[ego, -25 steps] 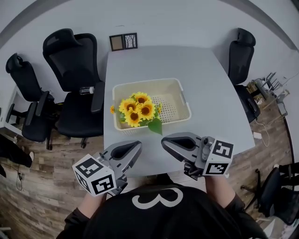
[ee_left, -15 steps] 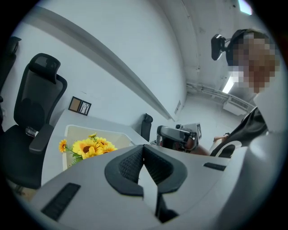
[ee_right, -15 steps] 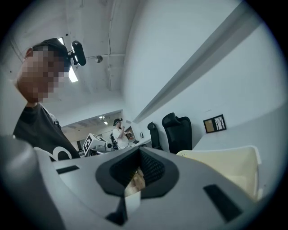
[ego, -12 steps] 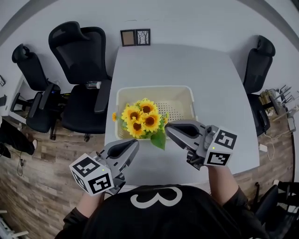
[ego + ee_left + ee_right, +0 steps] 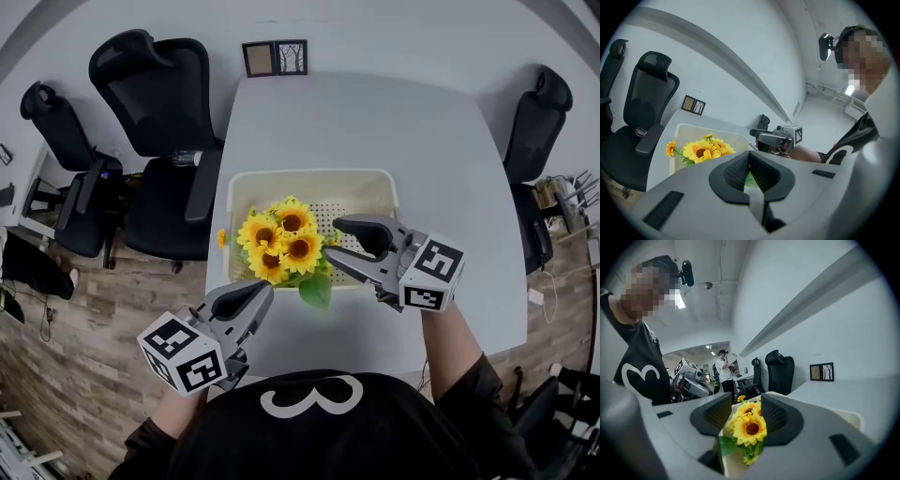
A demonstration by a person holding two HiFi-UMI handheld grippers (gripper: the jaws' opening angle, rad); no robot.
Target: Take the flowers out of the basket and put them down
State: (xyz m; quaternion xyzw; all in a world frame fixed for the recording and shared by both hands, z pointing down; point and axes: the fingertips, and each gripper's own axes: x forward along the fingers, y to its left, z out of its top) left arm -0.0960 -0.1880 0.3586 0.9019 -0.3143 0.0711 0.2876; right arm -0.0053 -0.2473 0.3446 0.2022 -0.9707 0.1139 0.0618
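The right tongs [image 5: 336, 242] were over the near part of the pale grey table [image 5: 375, 122] a second ago. They have advanced to the near rim of the cream perforated plastic basket [image 5: 309, 174], just beside the yellow artificial sunflowers [image 5: 281, 239]. Their jaws, then together, are opening, with the blooms between them and not pressed.

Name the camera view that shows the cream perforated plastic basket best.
Head view: the cream perforated plastic basket shows almost whole from above. Left gripper view catches part; right gripper view only some rim.

flowers [image 5: 278, 240] yellow, brown centres, green leaves | basket [image 5: 309, 174] cream | table [image 5: 375, 122] pale grey | chairs [image 5: 155, 84] black | floor [image 5: 56, 375] brown wood-grain
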